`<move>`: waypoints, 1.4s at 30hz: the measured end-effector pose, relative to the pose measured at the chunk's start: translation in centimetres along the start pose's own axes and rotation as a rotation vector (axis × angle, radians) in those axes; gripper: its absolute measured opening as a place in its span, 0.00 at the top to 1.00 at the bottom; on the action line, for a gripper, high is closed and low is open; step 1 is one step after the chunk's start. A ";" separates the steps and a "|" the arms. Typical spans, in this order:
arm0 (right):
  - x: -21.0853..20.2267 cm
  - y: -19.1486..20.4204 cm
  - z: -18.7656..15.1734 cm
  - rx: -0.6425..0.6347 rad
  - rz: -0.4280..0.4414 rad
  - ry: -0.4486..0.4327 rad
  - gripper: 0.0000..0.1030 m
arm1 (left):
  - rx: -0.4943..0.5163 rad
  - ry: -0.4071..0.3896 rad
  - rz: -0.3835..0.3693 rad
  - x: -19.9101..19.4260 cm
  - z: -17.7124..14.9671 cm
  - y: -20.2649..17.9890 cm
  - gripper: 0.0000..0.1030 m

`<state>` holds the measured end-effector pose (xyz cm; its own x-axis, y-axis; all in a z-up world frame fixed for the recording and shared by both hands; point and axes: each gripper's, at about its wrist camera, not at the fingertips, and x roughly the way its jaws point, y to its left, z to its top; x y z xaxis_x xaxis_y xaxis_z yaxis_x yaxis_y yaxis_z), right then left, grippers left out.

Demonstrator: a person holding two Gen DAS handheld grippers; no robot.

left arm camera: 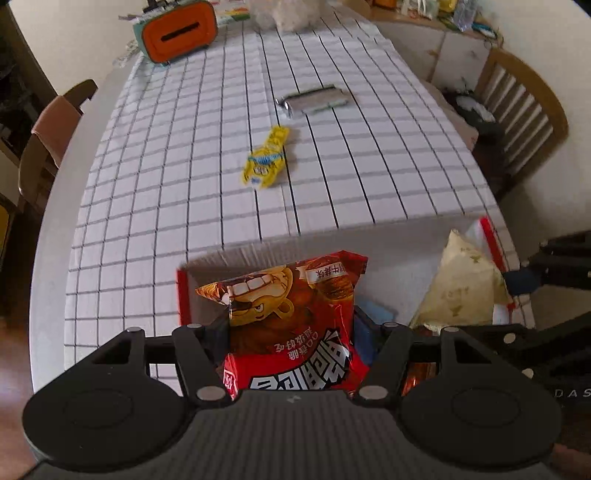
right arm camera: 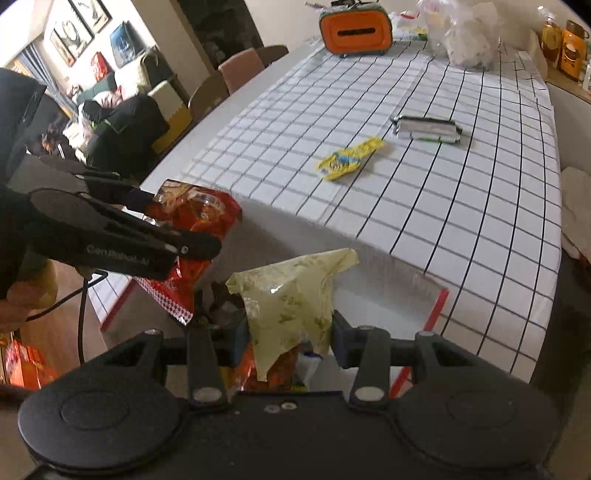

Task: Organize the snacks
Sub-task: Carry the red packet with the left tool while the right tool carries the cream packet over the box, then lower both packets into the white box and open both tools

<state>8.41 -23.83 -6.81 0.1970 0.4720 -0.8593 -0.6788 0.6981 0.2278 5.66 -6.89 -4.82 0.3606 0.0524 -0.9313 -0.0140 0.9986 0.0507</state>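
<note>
My left gripper (left arm camera: 291, 326) is shut on a red snack bag (left arm camera: 295, 295) with a cartoon face, held upright over a white box with red rims (left arm camera: 369, 240) at the table's near edge. To its right, my right gripper (right arm camera: 290, 328) is shut on a pale yellow-green snack bag (right arm camera: 291, 288) above the same box (right arm camera: 439, 306). The right wrist view shows the left gripper (right arm camera: 181, 221) and its red bag (right arm camera: 207, 206) at the left. Further out on the checked tablecloth lie a yellow packet (left arm camera: 266, 158) and a silver-green packet (left arm camera: 314, 99).
Several packets, blue and orange, lie inside the box (right arm camera: 280, 369). An orange container (left arm camera: 179, 31) and a clear plastic bag (right arm camera: 465, 37) stand at the table's far end. Chairs flank the table: brown ones (left arm camera: 55, 122) on the left, a wooden one (left arm camera: 524, 110) on the right.
</note>
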 end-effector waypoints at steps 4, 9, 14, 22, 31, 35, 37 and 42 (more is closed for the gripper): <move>0.9 0.1 -0.6 -0.007 -0.037 0.021 0.58 | 0.010 0.039 -0.002 1.3 -1.0 -0.5 0.38; 2.1 0.1 -0.7 -0.011 -0.089 0.035 0.58 | 0.018 0.074 0.024 3.0 -1.5 -1.0 0.38; 3.7 -0.5 0.3 0.018 -0.123 0.061 0.58 | 0.006 0.144 0.040 4.5 -0.9 -1.2 0.38; 5.7 -0.3 0.8 0.011 -0.174 0.108 0.58 | 0.011 0.256 0.060 7.2 0.0 -1.4 0.39; 6.6 0.1 1.1 -0.006 -0.195 0.136 0.57 | -0.007 0.267 0.052 7.7 0.2 -1.0 0.38; 6.3 0.1 1.2 -0.002 -0.193 0.128 0.56 | -0.027 0.267 0.036 7.5 0.3 -0.9 0.37; 6.1 0.1 1.4 0.005 -0.185 0.120 0.56 | -0.040 0.264 0.026 7.1 0.2 -0.9 0.37; 5.2 0.2 1.4 0.009 -0.162 0.100 0.54 | -0.036 0.220 0.030 5.7 0.2 -0.9 0.37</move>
<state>10.25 -20.50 -10.55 0.2311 0.2974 -0.9264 -0.6373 0.7657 0.0869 7.96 -7.53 -10.09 0.1473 0.0777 -0.9860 -0.0568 0.9959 0.0700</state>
